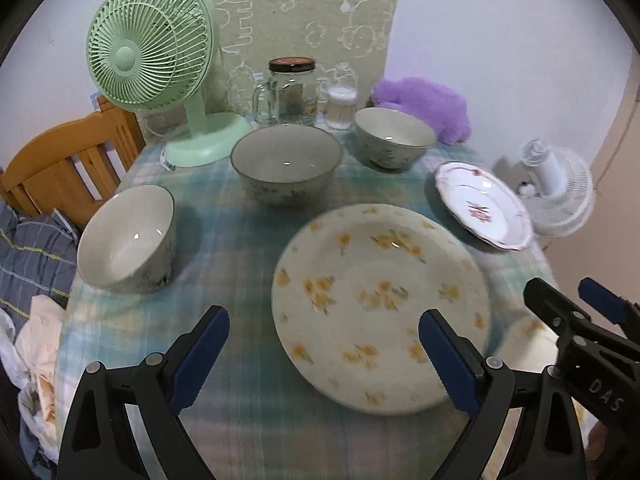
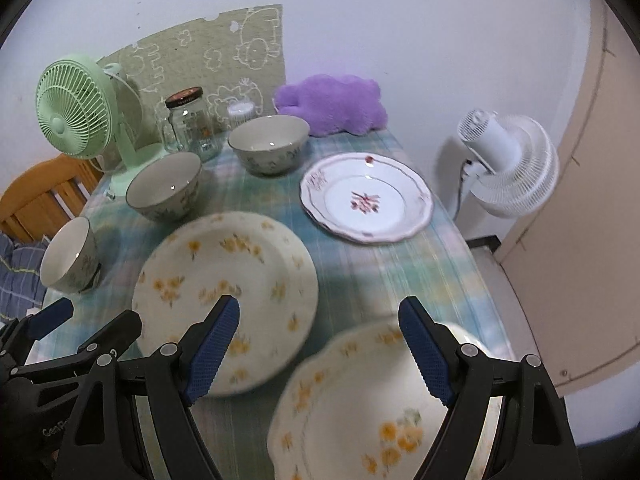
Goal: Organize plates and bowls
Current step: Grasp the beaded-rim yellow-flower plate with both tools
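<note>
Three plates and three bowls sit apart on the table (image 2: 360, 272), nothing stacked yet. Left gripper (image 1: 324, 344) and right gripper (image 2: 320, 336) hover wide open, both empty. Likely next: right closes on the near plate (image 2: 360, 420).

Soft indoor light; motion blur; fisheye edges dark.

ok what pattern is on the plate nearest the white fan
Pink-red floral sprigs on white, with a scalloped rim: the pink-flowered plate, clearest in the right wrist view.
</note>
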`<action>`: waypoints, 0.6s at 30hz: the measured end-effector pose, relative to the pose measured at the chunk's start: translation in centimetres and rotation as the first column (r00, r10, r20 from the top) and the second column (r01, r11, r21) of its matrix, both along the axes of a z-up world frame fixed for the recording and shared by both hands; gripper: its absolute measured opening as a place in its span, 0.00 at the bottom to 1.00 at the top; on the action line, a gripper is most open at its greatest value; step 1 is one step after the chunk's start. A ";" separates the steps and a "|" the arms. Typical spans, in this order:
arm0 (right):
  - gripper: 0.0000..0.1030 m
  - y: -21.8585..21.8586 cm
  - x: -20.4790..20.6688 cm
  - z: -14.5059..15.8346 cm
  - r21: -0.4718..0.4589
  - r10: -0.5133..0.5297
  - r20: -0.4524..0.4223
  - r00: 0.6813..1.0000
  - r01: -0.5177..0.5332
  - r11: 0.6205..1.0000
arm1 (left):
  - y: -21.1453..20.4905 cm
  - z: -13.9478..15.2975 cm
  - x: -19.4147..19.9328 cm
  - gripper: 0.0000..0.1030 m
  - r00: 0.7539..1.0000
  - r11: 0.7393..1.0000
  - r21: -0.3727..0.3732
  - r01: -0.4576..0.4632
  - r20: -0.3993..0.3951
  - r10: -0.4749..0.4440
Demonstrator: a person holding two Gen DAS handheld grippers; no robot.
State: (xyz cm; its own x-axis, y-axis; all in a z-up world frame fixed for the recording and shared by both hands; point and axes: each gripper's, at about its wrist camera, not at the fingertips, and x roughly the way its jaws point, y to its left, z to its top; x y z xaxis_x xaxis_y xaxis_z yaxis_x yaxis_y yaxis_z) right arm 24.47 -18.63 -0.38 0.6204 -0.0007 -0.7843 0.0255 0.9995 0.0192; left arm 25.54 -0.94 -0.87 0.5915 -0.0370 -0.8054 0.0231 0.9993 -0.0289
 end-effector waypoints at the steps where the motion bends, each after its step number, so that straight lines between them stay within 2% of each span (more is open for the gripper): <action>1: 0.82 0.1 0.8 -0.4 0.009 0.010 -0.012 1.000 -0.009 1.000 | 0.1 -0.2 0.6 0.92 1.000 1.000 0.008 -0.005 -0.006 0.005; 8: 0.82 0.5 5.3 -3.3 0.022 0.048 -0.044 0.998 -0.047 0.999 | 0.5 -3.2 4.4 0.91 0.996 0.997 0.029 -0.067 -0.059 0.068; 18: 0.82 0.7 9.4 -7.9 0.039 0.069 -0.125 0.990 -0.064 0.997 | 0.7 -7.4 7.0 0.82 0.985 0.995 0.036 -0.098 -0.139 0.102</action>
